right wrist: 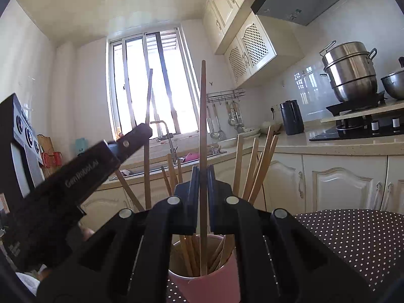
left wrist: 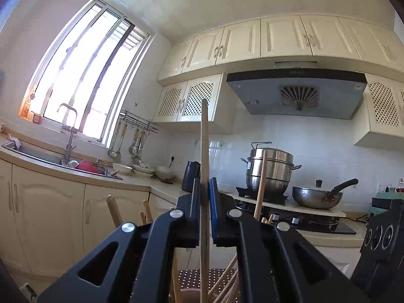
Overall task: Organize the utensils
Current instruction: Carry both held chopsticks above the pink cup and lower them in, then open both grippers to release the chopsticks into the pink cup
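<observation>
A pink cup [right wrist: 214,287] stands on a dotted brown cloth [right wrist: 341,240] and holds several wooden chopsticks [right wrist: 262,166] that fan outward. My right gripper [right wrist: 203,171] is shut on one upright chopstick [right wrist: 203,116] whose lower end sits inside the cup. In the left wrist view my left gripper [left wrist: 204,184] is shut on another upright chopstick [left wrist: 204,139], which runs down toward the dotted cloth [left wrist: 192,277]. The right wrist view shows the left gripper [right wrist: 146,128] at the left, above the cup, with its chopstick [right wrist: 148,96] sticking up. The right gripper's body [left wrist: 378,240] shows at the right edge.
A counter runs behind with a sink and tap [left wrist: 68,136], bowls [left wrist: 141,169], a black kettle [left wrist: 190,176], a steel steamer pot [left wrist: 270,169] and a wok [left wrist: 315,197] on the stove. Ladles hang on a wall rack [right wrist: 224,96]. Cabinets sit above and below.
</observation>
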`<state>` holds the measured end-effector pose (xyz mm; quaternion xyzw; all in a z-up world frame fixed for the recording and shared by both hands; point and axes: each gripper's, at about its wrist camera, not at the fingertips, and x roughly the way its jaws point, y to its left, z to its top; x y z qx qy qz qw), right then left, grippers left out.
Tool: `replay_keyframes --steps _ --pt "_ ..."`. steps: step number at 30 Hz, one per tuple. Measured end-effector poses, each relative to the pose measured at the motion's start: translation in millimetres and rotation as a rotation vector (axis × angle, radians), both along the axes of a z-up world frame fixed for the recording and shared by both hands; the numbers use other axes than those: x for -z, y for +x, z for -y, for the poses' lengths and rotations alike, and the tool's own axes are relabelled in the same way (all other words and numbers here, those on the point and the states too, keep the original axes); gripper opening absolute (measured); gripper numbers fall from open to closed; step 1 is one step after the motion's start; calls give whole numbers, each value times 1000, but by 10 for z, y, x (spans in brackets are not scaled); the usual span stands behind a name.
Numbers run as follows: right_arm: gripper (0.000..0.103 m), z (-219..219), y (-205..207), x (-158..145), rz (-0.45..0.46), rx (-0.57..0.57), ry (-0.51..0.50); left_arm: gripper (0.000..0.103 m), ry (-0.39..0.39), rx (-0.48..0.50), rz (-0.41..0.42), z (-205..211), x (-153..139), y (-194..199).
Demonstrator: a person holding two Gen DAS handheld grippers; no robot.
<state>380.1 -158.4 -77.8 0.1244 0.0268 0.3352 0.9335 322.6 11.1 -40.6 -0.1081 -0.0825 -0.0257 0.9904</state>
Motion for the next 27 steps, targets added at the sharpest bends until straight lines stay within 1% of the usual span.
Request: replay_keyframes --steps 5,6,8,10,12,15,19,24,27 --pt "7 22 28 92 -25 -12 -4 7 -12 -27 42 17 -19 58" --pt "7 32 43 110 -32 -18 1 7 -4 -36 47 32 -9 81" --pt "7 31 43 148 -33 -18 0 7 11 -51 43 61 16 135" --pt "7 36 66 185 -42 -25 2 7 6 -61 33 65 80 177" --pt "7 42 82 212 -45 -24 -2 7 4 -60 12 69 137 217" --pt "7 69 106 230 -53 -21 0 7 24 -56 -8 96 199 244" --pt "7 87 90 219 -58 -16 0 7 32 -41 -60 91 251 278" --pt "7 74 43 195 -67 -11 -23 7 42 -35 -124 67 343 236" --pt "7 56 13 200 -86 -13 -38 7 74 -41 -153 88 370 154"
